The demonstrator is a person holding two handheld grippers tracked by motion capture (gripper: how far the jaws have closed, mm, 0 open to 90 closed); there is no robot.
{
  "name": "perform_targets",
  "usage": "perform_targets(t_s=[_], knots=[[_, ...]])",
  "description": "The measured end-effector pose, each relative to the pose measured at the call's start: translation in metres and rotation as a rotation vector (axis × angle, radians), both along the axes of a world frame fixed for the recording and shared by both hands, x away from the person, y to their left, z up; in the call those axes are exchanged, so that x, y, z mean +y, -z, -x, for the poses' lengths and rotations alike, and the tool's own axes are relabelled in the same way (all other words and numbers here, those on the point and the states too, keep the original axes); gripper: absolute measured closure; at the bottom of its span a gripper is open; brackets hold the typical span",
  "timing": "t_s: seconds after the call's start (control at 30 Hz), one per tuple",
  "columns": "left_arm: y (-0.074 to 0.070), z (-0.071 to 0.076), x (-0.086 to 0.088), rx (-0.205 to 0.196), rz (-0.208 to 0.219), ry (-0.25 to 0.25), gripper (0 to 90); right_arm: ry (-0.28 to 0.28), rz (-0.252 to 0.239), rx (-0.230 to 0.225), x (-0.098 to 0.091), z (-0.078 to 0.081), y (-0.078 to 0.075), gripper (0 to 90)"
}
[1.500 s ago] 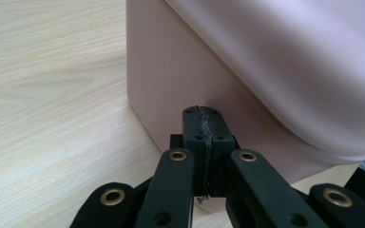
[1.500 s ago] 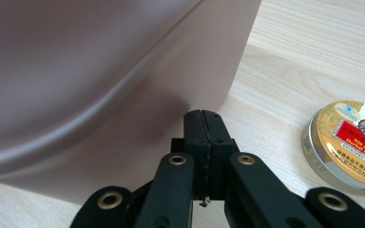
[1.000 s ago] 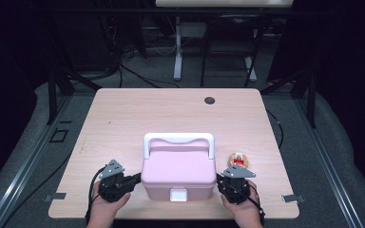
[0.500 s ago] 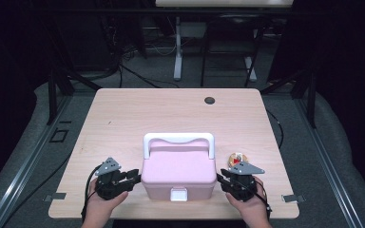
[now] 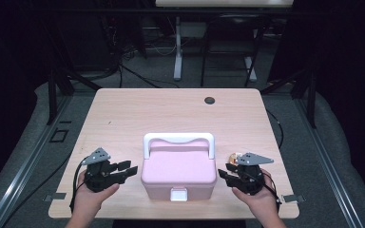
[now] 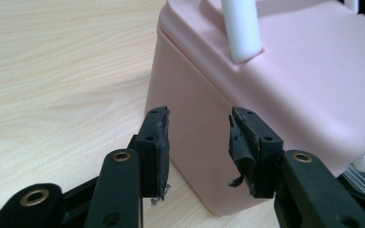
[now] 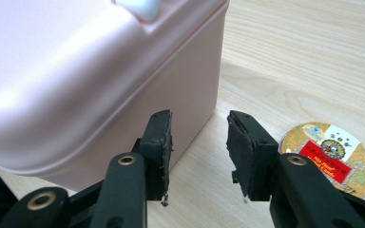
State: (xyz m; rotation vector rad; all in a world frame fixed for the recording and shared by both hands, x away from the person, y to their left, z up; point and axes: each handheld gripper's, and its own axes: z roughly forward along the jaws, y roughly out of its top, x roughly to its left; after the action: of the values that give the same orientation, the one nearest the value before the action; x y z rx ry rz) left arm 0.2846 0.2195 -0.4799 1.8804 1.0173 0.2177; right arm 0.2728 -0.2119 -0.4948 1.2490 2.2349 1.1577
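- pink rigid plastic box (image 5: 178, 172) with white hoop handle (image 5: 178, 140) sits at the tabletop's (image 5: 142, 114) near edge, lid shut.
- left gripper (image 5: 126, 171) and right gripper (image 5: 224, 174) flank it, jaws just spreading, nothing between them.
- probably light, smooth-walled, slippery: best taken by the handle.

Your left gripper (image 5: 125, 170) and right gripper (image 5: 225, 174) are black, each topped by a grey three-cornered plate, trailing a black cable; brass-ringed screws stud the linkages, and the rubber pads (image 6: 244, 137) look frayed.
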Motion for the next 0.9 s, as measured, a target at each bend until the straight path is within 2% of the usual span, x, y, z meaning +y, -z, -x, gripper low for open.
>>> perform_targets(t_s=[0.1,0.13,0.23,0.27,0.43,0.53,0.77,0.9], knots=[[-0.006,-0.001,0.001,-0.005,-0.003,0.007,58.5,-0.002,-0.006,0.007,-0.001,0.000,-0.005,59.1],[-0.012,-0.003,0.001,-0.017,-0.012,0.011,58.5,-0.009,-0.013,0.011,-0.002,-0.001,-0.012,58.8],[-0.018,-0.004,0.000,-0.029,-0.026,0.016,58.6,-0.017,-0.024,0.008,-0.003,-0.002,-0.019,58.7],[-0.023,-0.007,-0.001,-0.034,-0.027,0.023,58.6,-0.029,-0.028,0.005,-0.002,-0.002,-0.026,58.7],[-0.031,-0.010,-0.006,-0.028,-0.026,0.045,58.4,-0.065,-0.019,-0.006,0.001,-0.004,-0.040,59.6],[-0.035,-0.014,-0.012,-0.030,-0.025,0.054,57.8,-0.095,-0.032,-0.011,0.007,-0.008,-0.049,59.5],[-0.042,-0.024,-0.025,-0.020,-0.057,0.064,56.7,-0.134,-0.029,0.000,0.021,-0.021,-0.057,57.1],[-0.044,-0.029,-0.031,-0.006,-0.073,0.075,54.4,-0.133,-0.035,0.005,0.024,-0.026,-0.058,56.8]])
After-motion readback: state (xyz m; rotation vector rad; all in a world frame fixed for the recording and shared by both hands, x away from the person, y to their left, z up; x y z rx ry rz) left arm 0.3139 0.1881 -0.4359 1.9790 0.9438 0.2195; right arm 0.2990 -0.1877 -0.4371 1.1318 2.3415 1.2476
